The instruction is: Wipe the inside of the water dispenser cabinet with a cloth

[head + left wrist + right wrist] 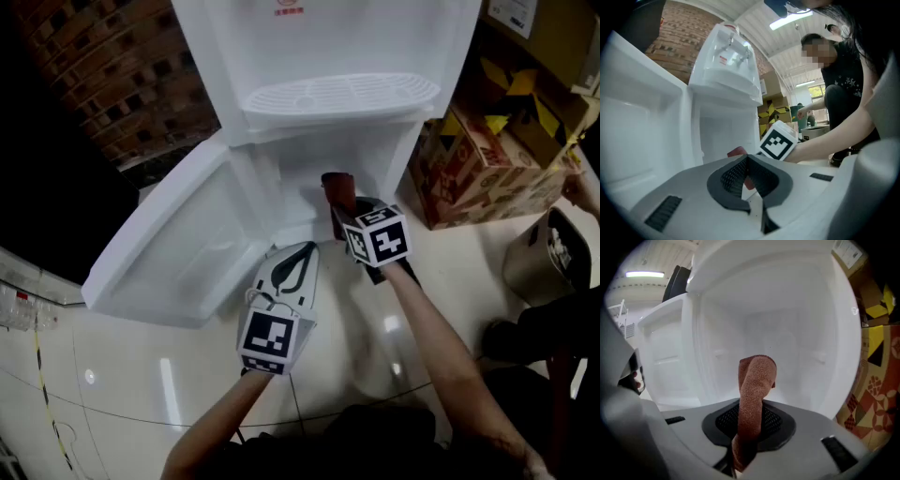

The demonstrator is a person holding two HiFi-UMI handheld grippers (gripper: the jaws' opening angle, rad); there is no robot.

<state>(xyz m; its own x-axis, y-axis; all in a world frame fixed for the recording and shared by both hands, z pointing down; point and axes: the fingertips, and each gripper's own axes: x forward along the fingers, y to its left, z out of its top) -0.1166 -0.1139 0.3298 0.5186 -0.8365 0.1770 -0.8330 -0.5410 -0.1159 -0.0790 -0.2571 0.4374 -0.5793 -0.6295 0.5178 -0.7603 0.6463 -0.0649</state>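
Wiping looks barely begun: my right tongs (749, 425) pinch the cloth (756, 380) at the open cabinet's (797, 329) mouth, not clearly touching any wall. My left tongs (749, 183) hang pressed together, empty, just outside.

head: steeply down | gripper views: close, low | shared: open cabinet (309, 164)

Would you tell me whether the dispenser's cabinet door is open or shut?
Open: the cabinet door is swung wide to the left, exposing the white interior.
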